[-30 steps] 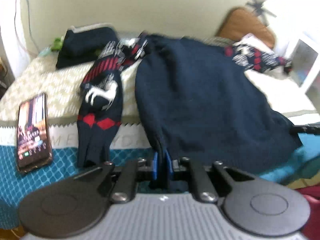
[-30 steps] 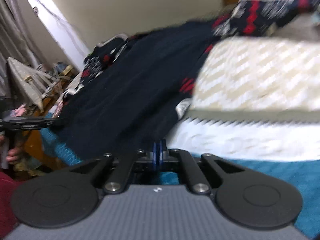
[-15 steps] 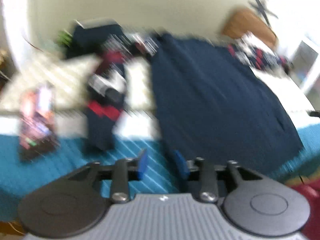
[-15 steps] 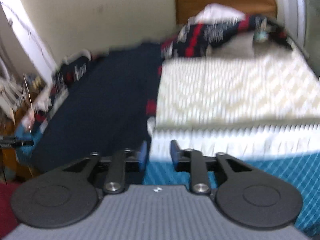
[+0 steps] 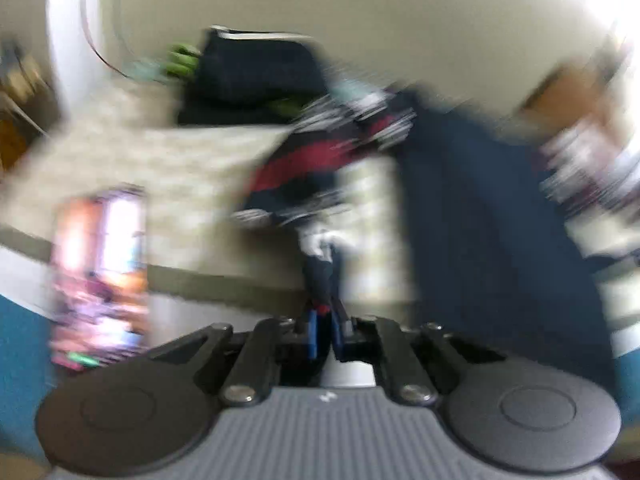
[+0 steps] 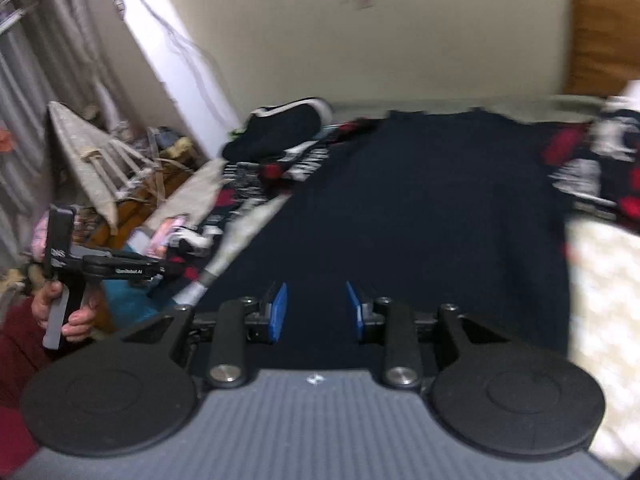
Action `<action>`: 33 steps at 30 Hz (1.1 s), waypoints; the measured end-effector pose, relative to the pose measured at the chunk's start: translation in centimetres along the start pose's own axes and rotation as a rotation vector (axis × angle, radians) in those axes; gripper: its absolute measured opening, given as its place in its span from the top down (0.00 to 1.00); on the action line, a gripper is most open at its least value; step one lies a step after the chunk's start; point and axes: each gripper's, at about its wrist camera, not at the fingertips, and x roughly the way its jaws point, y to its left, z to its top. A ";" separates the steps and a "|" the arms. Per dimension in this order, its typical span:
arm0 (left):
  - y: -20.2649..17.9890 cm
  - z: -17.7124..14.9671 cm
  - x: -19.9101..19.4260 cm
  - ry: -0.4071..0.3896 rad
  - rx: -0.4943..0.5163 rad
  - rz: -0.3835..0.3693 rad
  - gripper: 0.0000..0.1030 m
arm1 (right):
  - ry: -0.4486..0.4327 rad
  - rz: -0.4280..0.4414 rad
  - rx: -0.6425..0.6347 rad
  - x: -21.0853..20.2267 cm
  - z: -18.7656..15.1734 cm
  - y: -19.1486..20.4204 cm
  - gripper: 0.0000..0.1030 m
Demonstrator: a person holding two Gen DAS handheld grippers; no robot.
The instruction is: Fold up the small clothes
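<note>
A navy sweater with red and white patterned sleeves lies spread on the bed. In the blurred left wrist view my left gripper is shut on the cuff of the left patterned sleeve, which stretches up toward the body. My right gripper is open and empty, hovering over the sweater's lower hem. The right sleeve lies at the right. The left gripper also shows in the right wrist view, at the left by the sleeve end.
A phone with a lit screen lies on the mattress edge at the left. A folded dark garment sits by the wall. Clutter and a drying rack stand left of the bed. A brown pillow is at the back right.
Both grippers let go of the sweater's hem and opened. The left then moved to the left sleeve's cuff and shut on it. The right swung left and now faces the sweater's body.
</note>
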 end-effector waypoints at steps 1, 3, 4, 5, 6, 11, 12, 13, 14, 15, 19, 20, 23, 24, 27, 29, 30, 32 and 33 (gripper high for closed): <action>-0.3 0.0 -1.3 -0.036 -0.035 -0.101 0.94 | 0.007 0.043 0.011 1.0 0.3 0.3 0.65; -2.0 -0.4 -3.2 -0.098 -0.020 -0.228 0.94 | 0.020 0.135 0.068 3.0 0.7 0.5 0.64; -3.2 -0.7 -3.8 -0.118 0.004 -0.266 0.93 | 0.024 0.176 0.103 3.9 0.9 0.5 0.60; -4.1 -1.1 -4.0 -0.128 0.021 -0.301 0.93 | 0.030 0.219 0.143 4.8 1.1 0.5 0.59; -4.9 -1.4 -4.0 -0.131 0.035 -0.335 0.93 | 0.035 0.251 0.179 5.6 1.3 0.3 0.56; -8.6 -2.1 -2.2 -0.102 0.108 -0.361 0.93 | 0.049 0.421 0.393 8.0 2.0 -1.2 0.44; -9.0 -1.9 -1.8 -0.087 0.112 -0.371 0.93 | 0.063 0.414 0.399 8.4 2.2 -1.2 0.39; -9.3 -1.8 -1.5 -0.078 0.118 -0.379 0.93 | 0.079 0.380 0.387 8.7 2.3 -1.0 0.37; -9.6 -1.7 -1.1 -0.077 0.125 -0.381 0.93 | 0.093 0.349 0.373 9.0 2.3 -0.9 0.37; -9.9 -1.6 -1.1 -0.080 0.131 -0.383 0.93 | 0.114 0.347 0.373 9.3 2.2 -1.0 0.37; -9.9 -0.3 0.1 -0.091 0.131 -0.409 0.93 | 0.174 0.428 0.461 9.9 1.4 -2.2 0.48; -10.1 -0.1 0.4 -0.093 0.137 -0.411 0.93 | 0.170 0.452 0.460 9.5 1.6 -2.3 0.62; -11.0 0.7 0.9 -0.090 0.170 -0.402 0.92 | 0.108 0.432 0.359 7.5 4.1 -1.4 0.97; -11.2 1.0 1.2 -0.089 0.180 -0.396 0.89 | 0.058 0.414 0.315 6.1 5.4 -1.1 0.97; -11.0 2.1 1.7 -0.112 0.201 -0.369 0.71 | -0.115 0.315 0.180 1.4 9.7 -1.1 0.97; -9.9 3.2 2.0 -0.130 0.185 -0.335 0.71 | -0.210 0.222 0.119 -1.7 12.3 -1.9 0.97; -9.2 3.7 2.3 -0.130 0.159 -0.325 0.71 | -0.234 0.181 0.107 -2.6 13.1 -2.5 0.97; -7.8 4.3 2.6 -0.126 0.119 -0.328 0.70 | -0.220 0.156 0.117 -3.1 13.3 -3.8 0.93; -7.3 4.3 2.5 -0.127 0.122 -0.336 0.68 | -0.187 0.165 0.135 -2.6 12.8 -4.4 0.92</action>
